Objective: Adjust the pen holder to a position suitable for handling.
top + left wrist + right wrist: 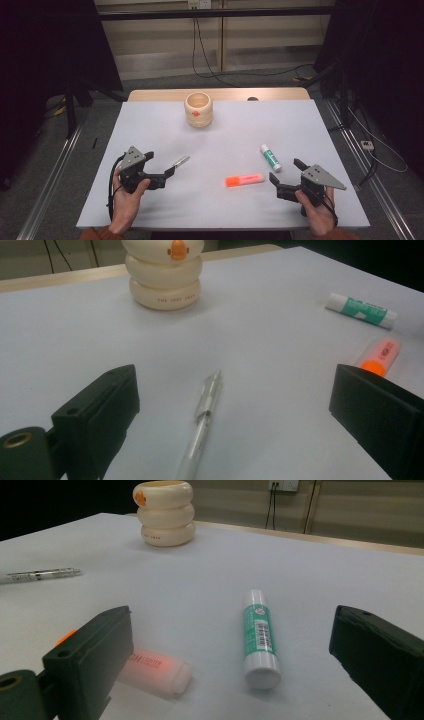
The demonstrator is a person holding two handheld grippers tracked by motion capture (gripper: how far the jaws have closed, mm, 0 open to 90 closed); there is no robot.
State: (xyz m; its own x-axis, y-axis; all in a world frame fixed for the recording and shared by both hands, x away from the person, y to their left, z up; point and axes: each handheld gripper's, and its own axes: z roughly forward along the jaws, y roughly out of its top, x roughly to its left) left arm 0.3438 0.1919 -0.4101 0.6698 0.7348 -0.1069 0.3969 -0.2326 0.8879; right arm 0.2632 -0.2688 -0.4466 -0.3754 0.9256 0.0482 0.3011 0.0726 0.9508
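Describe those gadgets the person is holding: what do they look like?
Each hand-held gripper is black, with two blocky black jaws and a grey three-cornered plate on top. The left hand-held gripper trails a black cable looping past the wrist; the right hand-held gripper has a cable running back over the hand. Both sleeves look rust-orange at the cuffs.

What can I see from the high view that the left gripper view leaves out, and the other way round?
High view alone: the person's hands, both whole grippers, the left gripper and the right gripper, each with jaws apart and nothing between them, the floor and the whole table. Left gripper view alone: small lettering on the cream holder's lowest ring and the clear pen's clip up close. Shared: the holder, the pen, the orange highlighter and the glue stick.
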